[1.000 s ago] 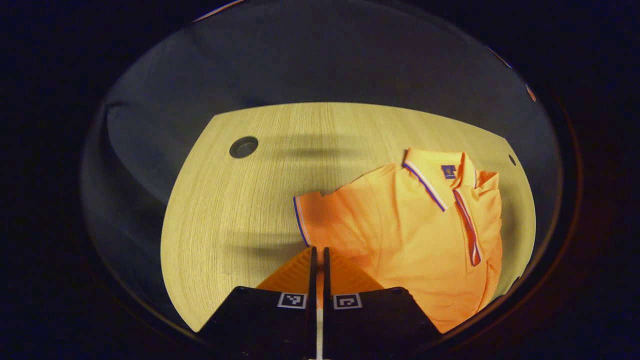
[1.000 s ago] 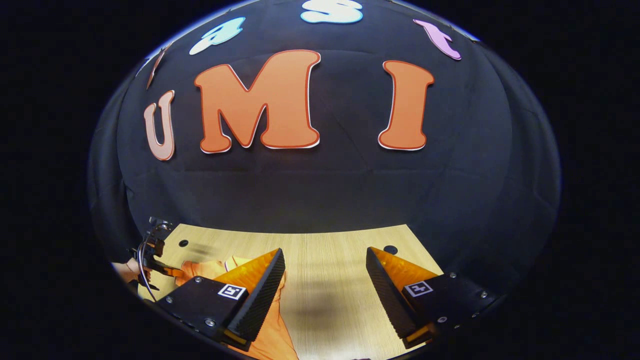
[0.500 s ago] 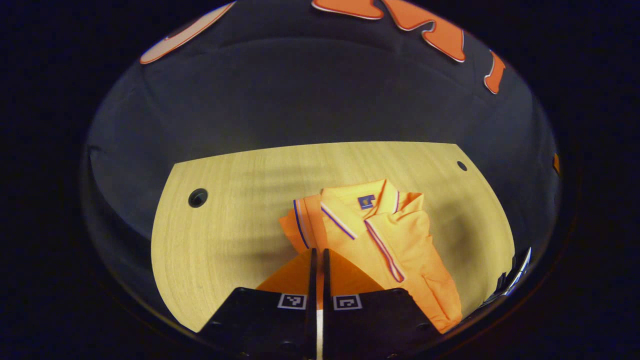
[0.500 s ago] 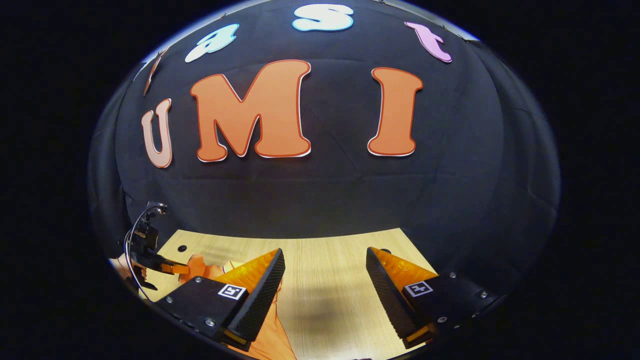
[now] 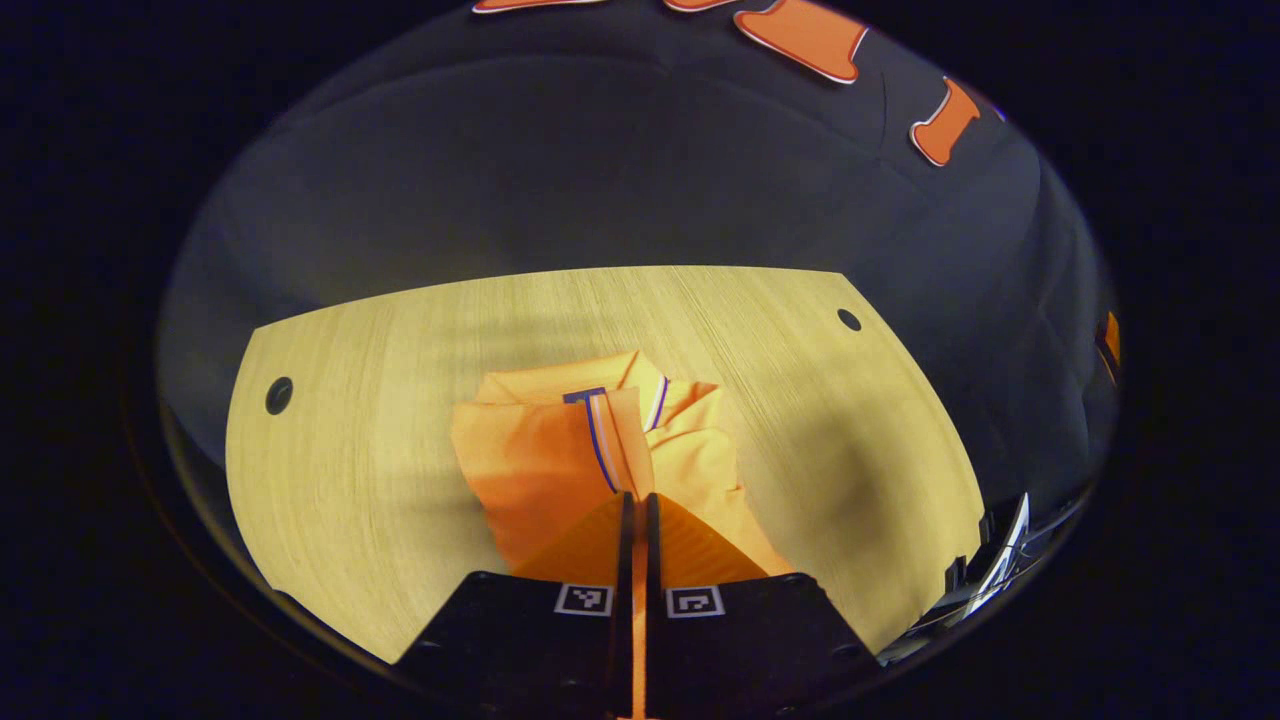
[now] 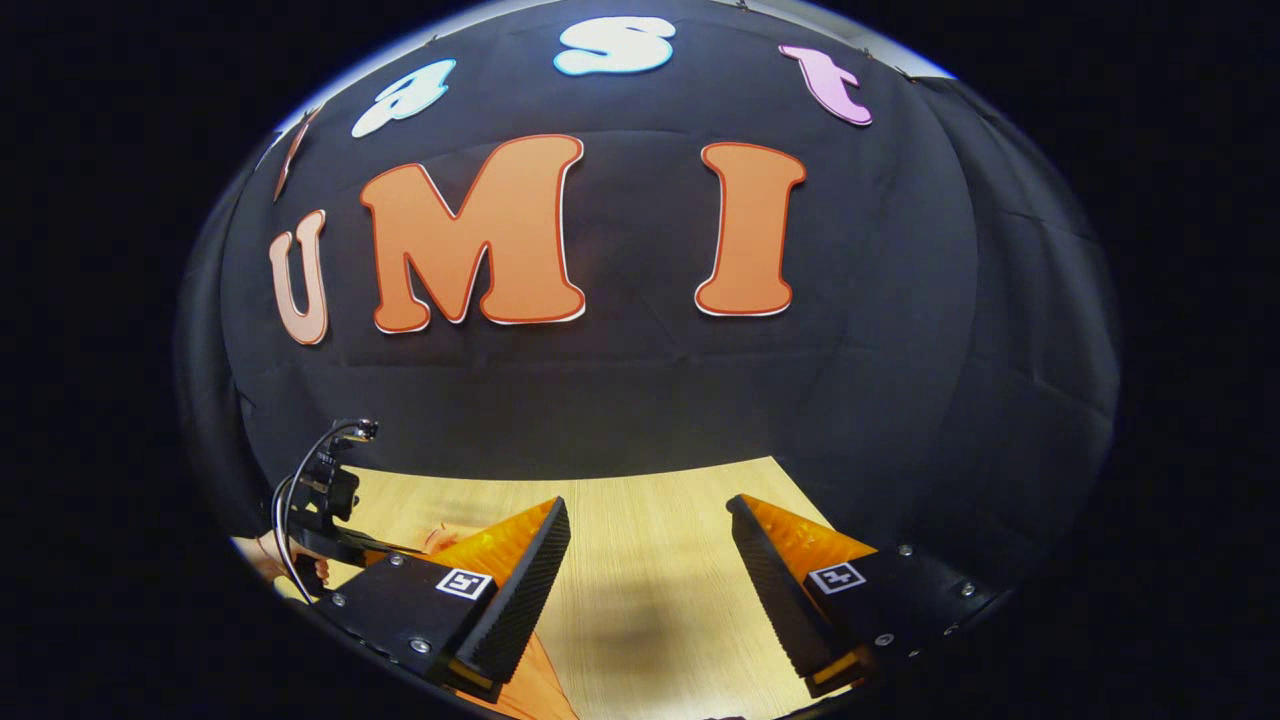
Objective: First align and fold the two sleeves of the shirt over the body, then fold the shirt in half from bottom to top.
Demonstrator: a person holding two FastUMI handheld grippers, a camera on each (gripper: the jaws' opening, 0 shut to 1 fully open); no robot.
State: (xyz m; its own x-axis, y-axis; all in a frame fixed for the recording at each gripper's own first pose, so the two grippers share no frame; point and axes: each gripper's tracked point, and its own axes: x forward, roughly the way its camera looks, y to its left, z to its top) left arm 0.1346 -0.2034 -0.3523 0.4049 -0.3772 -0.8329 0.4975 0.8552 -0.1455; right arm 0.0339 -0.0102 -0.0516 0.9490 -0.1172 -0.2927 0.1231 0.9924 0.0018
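The left gripper (image 5: 637,500) is clenched on the blue-trimmed cuff of a sleeve (image 5: 603,450) of the orange shirt (image 5: 545,455), its two fingers pressed nearly together with the thin edge of cloth caught between them and drawn across the garment's body. In the left gripper view the shirt lies bunched near the middle of the pale wooden table (image 5: 380,400), the collar (image 5: 650,395) with its striped trim at the far end of the pile and a lobe of loose fabric spilling to the right of the fingers. A round hole (image 5: 279,395) is cut in the tabletop at far left and a smaller one (image 5: 849,320) at far right — both well apart from the cloth. The black cloth wall of the booth (image 5: 600,170) rises behind the table. At the lower right edge of that view part of a dark device with pale cable (image 5: 1000,560) comes into sight; what it is cannot be told for certain. The right gripper (image 6: 648,510) hangs released, its jaws spread wide over bare wood, with nothing between them. In the right gripper view a strip of orange shirt (image 6: 530,690) shows under its left-hand finger at the bottom edge — and farther off at left the other gripper with its looping cable (image 6: 320,500), held by a person's hand (image 6: 270,560), sits over the table.
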